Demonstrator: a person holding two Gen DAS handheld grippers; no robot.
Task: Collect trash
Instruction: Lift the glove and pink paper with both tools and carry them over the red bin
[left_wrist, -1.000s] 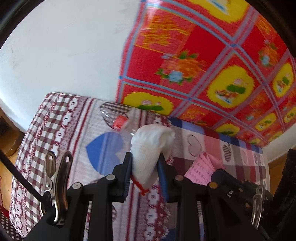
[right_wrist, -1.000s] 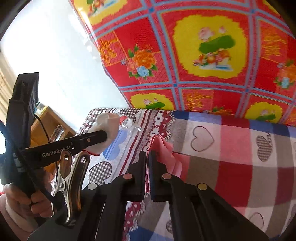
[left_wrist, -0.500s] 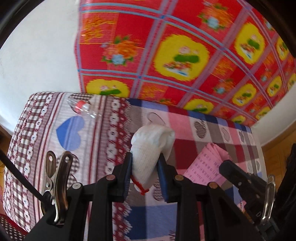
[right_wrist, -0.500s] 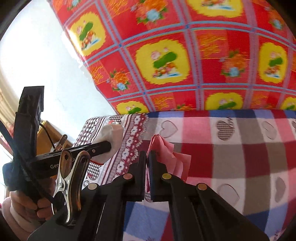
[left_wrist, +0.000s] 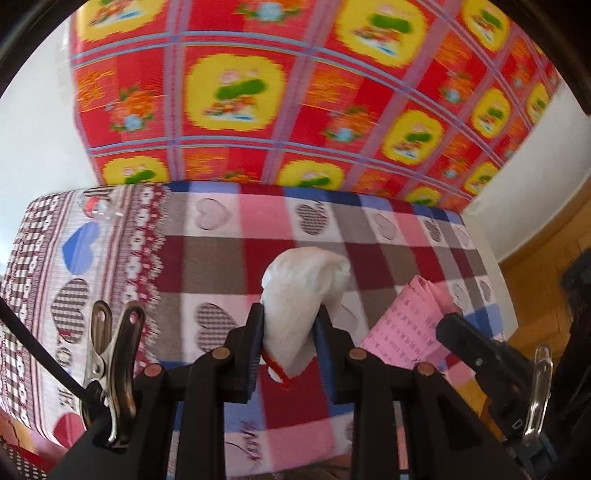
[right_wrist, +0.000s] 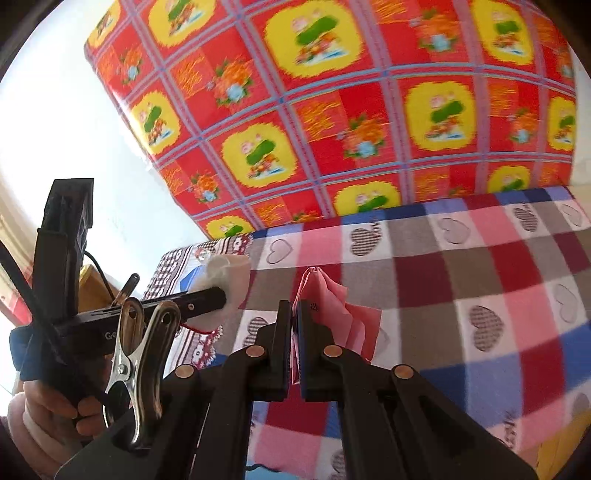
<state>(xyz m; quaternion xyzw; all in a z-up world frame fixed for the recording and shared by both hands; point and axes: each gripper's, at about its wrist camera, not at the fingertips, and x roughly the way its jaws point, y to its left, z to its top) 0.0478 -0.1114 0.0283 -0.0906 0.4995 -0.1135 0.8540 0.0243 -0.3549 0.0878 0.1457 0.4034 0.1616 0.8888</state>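
Note:
My left gripper (left_wrist: 290, 321) is shut on a crumpled white wad (left_wrist: 303, 291) with a red thread hanging from it, held above the checked bedspread (left_wrist: 229, 266). My right gripper (right_wrist: 295, 317) is shut on a folded pink printed paper (right_wrist: 332, 306), also held above the bedspread. The pink paper (left_wrist: 410, 328) and the right gripper show at the right of the left wrist view. The left gripper with the white wad (right_wrist: 229, 284) shows at the left of the right wrist view. A clear plastic bottle with a red label (left_wrist: 98, 208) lies at the bed's far left corner.
A red and yellow flowered cloth (left_wrist: 295, 92) hangs on the wall behind the bed. White wall (right_wrist: 74, 129) lies to the left. Wooden floor or furniture (left_wrist: 546, 266) is right of the bed. The bed's right edge (left_wrist: 491, 266) is near the pink paper.
Both grippers have swung to the right across the bed with their loads still held. The plastic bottle has slid to the far left of the left wrist view.

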